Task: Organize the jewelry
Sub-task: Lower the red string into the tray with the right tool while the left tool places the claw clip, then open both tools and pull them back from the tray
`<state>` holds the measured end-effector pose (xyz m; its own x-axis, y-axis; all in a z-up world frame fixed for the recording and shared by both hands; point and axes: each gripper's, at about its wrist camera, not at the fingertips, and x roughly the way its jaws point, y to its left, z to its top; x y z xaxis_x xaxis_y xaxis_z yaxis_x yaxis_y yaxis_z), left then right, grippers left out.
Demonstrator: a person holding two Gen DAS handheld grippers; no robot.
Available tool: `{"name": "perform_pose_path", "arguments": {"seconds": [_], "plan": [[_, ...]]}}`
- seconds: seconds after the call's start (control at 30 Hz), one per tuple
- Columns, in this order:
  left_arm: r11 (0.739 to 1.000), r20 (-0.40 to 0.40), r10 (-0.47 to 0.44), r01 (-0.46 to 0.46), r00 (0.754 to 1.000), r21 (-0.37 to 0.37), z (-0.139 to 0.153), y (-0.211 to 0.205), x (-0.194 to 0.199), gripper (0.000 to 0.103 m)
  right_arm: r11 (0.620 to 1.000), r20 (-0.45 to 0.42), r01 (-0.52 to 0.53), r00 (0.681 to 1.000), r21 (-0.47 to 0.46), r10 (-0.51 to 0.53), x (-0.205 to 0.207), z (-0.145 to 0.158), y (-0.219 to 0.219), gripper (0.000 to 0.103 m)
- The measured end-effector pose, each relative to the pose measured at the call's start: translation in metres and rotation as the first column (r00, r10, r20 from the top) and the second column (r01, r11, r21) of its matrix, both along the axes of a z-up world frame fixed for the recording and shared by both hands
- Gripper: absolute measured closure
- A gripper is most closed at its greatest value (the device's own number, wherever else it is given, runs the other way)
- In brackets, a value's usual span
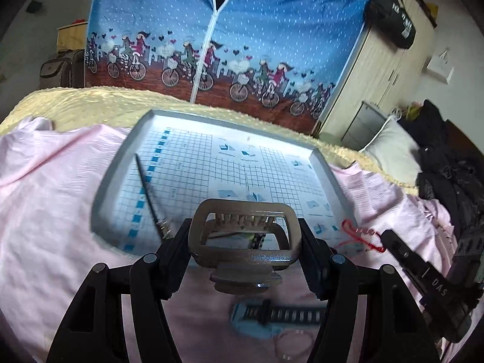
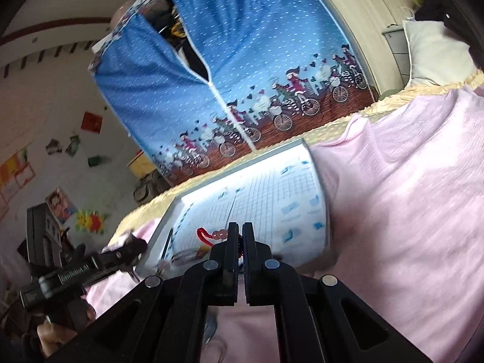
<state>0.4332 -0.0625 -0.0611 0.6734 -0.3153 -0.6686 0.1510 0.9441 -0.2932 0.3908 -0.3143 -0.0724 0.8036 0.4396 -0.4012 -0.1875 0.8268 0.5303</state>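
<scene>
Pink sheet point(image 1: 54, 199) on bed carries gridded tray point(image 1: 99, 187). Left gripper point(image 1: 245, 242), jaws pinching hair claw point(image 1: 245, 236) over tray's near edge. Right gripper point(image 2: 239, 239), jaws pinching red cord bracelet point(image 2: 208, 234) above tray. Hairpin point(image 1: 148, 193) lies in tray.

Left gripper point(image 1: 245, 236): black plastic throughout, two flat fingers point(image 1: 174, 257) with ribbed inner faces. Behind them, paired angled linkage arms carried long cut-out slots and round silver pivot pins. Right gripper point(image 2: 239, 242): same black build, same ribbed fingers point(image 2: 231, 260), slotted linkages and silver pins. From the left wrist view, the right unit's side bar bore white lettering reading "DAS". From the right wrist view, the left unit's black body showed white lettering, not legible with certainty. A dark glove appeared on the hand point(image 2: 54, 335) beneath it.
</scene>
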Motion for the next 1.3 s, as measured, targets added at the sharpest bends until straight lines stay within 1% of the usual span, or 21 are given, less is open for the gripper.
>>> {"name": "perform_pose_path", "arguments": {"seconds": [0.1,0.2,0.33,0.4,0.5,0.6,0.63,0.7,0.73,0.77,0.8,0.83,0.9,0.93,1.0,1.03,1.07,1.1,1.2,1.3], "plan": [[1.000,-0.062,0.008,-0.007,0.998,0.010,-0.012,-0.009,0.015,0.044,0.999,0.003,0.004,1.000,-0.033,-0.004,0.015,-0.003,0.001,0.100],[1.000,-0.098,0.011,-0.008,0.995,0.026,-0.023,-0.017,0.026,0.044,0.998,-0.019,-0.001,1.000,-0.067,0.000,0.022,-0.011,0.004,0.100],[0.998,-0.123,0.009,-0.002,0.992,0.063,-0.034,-0.020,0.032,0.044,0.997,-0.085,-0.021,0.996,-0.069,0.015,0.030,-0.028,0.006,0.099],[0.997,-0.134,0.011,-0.001,0.991,0.075,-0.038,-0.021,0.033,0.044,0.998,-0.102,-0.027,0.995,-0.056,0.021,0.031,-0.033,0.005,0.098],[0.998,-0.166,0.000,0.011,0.986,0.066,-0.041,-0.021,0.033,0.044,0.999,-0.123,-0.025,0.992,-0.038,0.021,0.032,-0.036,0.002,0.098],[0.999,-0.179,0.008,0.001,0.984,0.053,-0.039,-0.017,0.030,0.044,0.999,-0.122,-0.019,0.992,-0.050,0.013,0.030,-0.033,0.001,0.096],[0.999,-0.183,0.010,-0.003,0.983,0.041,-0.037,-0.016,0.029,0.043,0.998,-0.119,-0.022,0.993,-0.056,0.015,0.029,-0.030,0.000,0.093],[1.000,-0.186,0.018,-0.016,0.982,0.012,-0.030,-0.012,0.023,0.042,0.997,-0.108,-0.013,0.994,-0.070,0.006,0.025,-0.024,0.000,0.074],[1.000,-0.183,0.022,-0.021,0.983,0.009,-0.025,-0.011,0.020,0.037,0.997,-0.093,-0.004,0.996,-0.082,-0.003,0.021,-0.019,0.000,0.069],[1.000,-0.166,0.028,-0.027,0.986,0.010,-0.019,-0.008,0.015,0.034,0.996,-0.080,0.001,0.997,-0.091,-0.008,0.018,-0.015,0.000,0.062],[0.999,-0.146,0.033,-0.032,0.989,0.014,-0.012,-0.007,0.010,0.029,0.995,-0.066,0.007,0.998,-0.103,-0.014,0.015,-0.010,0.000,0.056],[0.999,-0.113,0.040,-0.038,0.993,0.025,-0.004,-0.005,0.002,0.023,0.993,-0.046,0.015,0.999,-0.121,-0.021,0.009,-0.003,0.000,0.054],[0.998,-0.040,0.055,-0.053,0.998,0.044,0.012,-0.001,-0.014,0.020,0.989,-0.012,0.028,0.999,-0.146,-0.030,-0.002,0.009,0.001,0.041],[0.997,-0.006,0.062,-0.061,0.998,0.054,0.018,0.000,-0.022,0.014,0.987,0.004,0.035,0.999,-0.155,-0.035,-0.008,0.014,0.002,0.037],[0.995,0.057,0.071,-0.075,0.996,0.068,0.031,0.003,-0.040,0.001,0.985,0.036,0.043,0.999,-0.170,-0.037,-0.021,0.026,0.003,0.020],[0.995,0.091,0.071,-0.077,0.993,0.065,0.038,0.005,-0.050,0.001,0.983,0.051,0.046,0.998,-0.178,-0.037,-0.027,0.031,0.004,0.016],[0.995,0.116,0.067,-0.074,0.991,0.059,0.044,0.007,-0.060,0.001,0.981,0.066,0.048,0.997,-0.187,-0.036,-0.033,0.036,0.006,0.009],[0.996,0.131,0.060,-0.067,0.990,0.050,0.048,0.009,-0.067,0.001,0.979,0.090,0.047,0.995,-0.200,-0.030,-0.042,0.043,0.008,0.005],[0.998,0.173,0.061,-0.064,0.983,0.011,0.061,0.017,-0.094,0.001,0.970,0.151,0.039,0.988,-0.241,-0.002,-0.063,0.058,0.014,0.000],[0.997,0.242,0.078,-0.083,0.967,0.008,0.075,0.023,-0.122,0.001,0.960,0.227,0.040,0.974,-0.279,0.025,-0.091,0.072,0.024,0.000]]}}
